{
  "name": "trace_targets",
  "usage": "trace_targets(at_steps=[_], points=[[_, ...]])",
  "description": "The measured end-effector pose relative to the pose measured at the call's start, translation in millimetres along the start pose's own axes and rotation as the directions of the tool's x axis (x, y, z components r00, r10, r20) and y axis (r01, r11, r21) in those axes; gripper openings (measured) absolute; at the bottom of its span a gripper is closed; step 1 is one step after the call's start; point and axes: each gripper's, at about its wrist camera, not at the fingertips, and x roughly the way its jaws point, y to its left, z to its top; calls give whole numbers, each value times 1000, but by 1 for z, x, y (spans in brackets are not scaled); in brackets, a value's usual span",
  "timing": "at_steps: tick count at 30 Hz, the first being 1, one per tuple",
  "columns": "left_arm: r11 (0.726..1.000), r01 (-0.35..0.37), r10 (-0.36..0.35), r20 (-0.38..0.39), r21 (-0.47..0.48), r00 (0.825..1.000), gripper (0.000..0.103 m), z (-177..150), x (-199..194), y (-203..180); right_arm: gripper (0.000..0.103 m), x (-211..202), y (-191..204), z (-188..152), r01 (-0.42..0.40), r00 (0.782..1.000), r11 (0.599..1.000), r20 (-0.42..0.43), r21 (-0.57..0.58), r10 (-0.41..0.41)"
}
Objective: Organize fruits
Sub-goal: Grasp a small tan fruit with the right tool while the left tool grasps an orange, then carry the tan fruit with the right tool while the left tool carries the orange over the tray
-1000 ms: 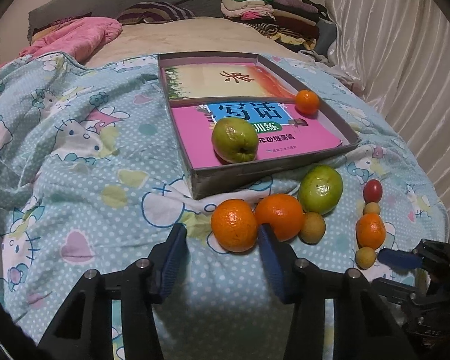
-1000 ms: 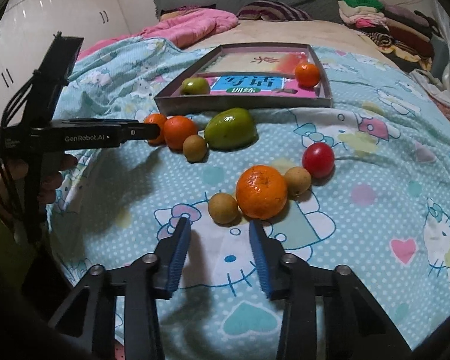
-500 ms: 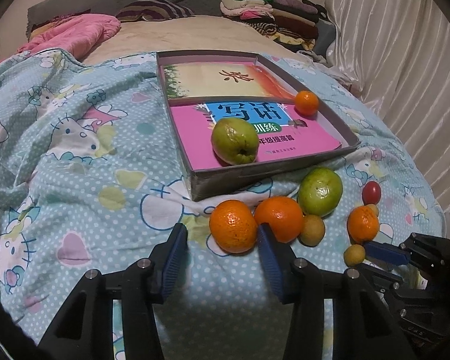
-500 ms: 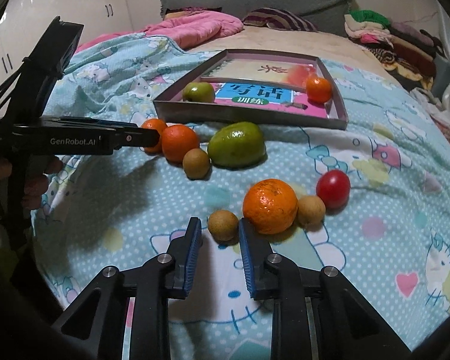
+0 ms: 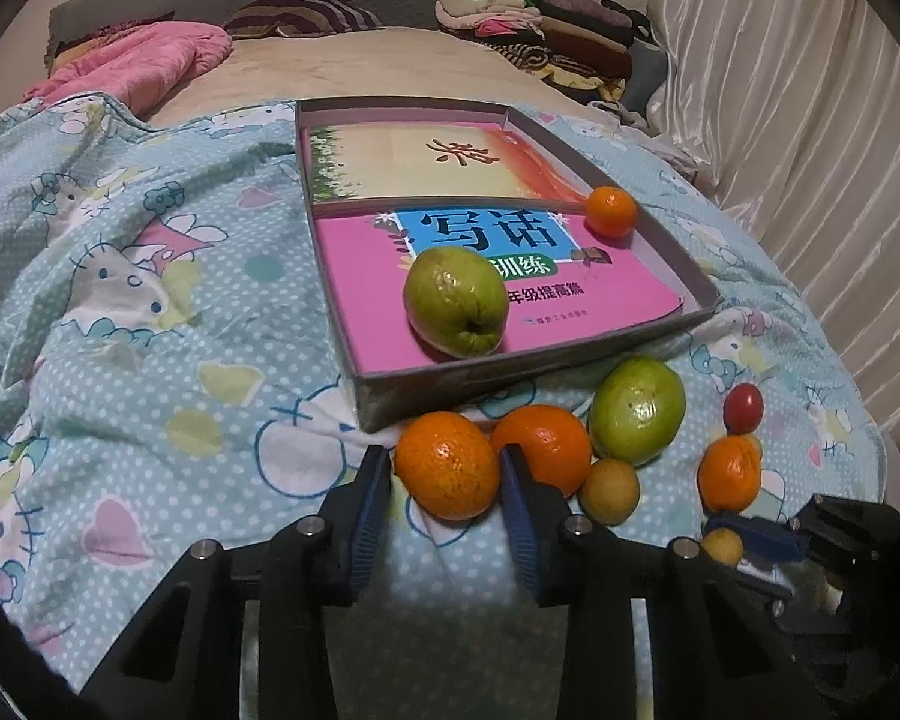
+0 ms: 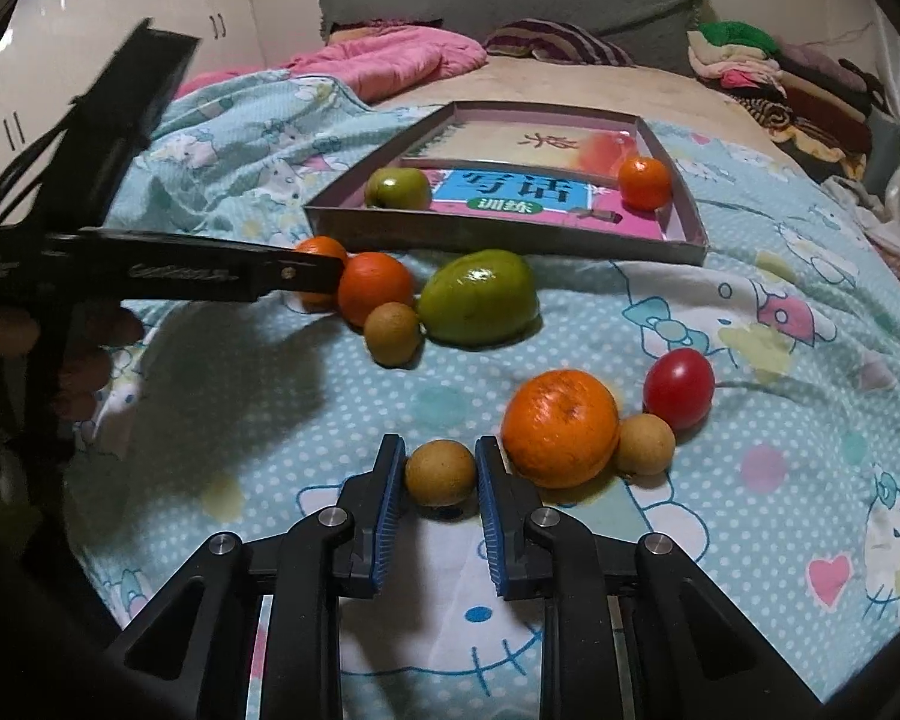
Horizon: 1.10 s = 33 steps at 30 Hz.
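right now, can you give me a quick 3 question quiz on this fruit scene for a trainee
1. True or false: the shallow grey cardboard tray holds one green guava and one small orange mandarin.
2. Multiple choice: the right tongs straddle which fruit? A) the red cherry tomato B) a small round brown longan C) the large green guava on the blue patterned quilt
3. Fill the gap: the left tongs have their blue pads on either side of a round ______ fruit just in front of the tray.

Key: 1 true; 2 B; 3 orange
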Motion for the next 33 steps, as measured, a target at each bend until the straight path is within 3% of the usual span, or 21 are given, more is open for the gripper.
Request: trace_targets(at_steps=[11,21,33], points=[[999,31,-31,2,-13,1000,34,-2,-12,1,24,-18,2,6,-20,998,1000,61,-3,20],[997,77,-78,82,16,994,34,20,-49,-20,24,-41,-25,33,6,990,1000,144,25,-10],[996,70,-73,45,62,996,34,54,-16,-45,24,-35,-75,79,7,986,998,163,56,-16]])
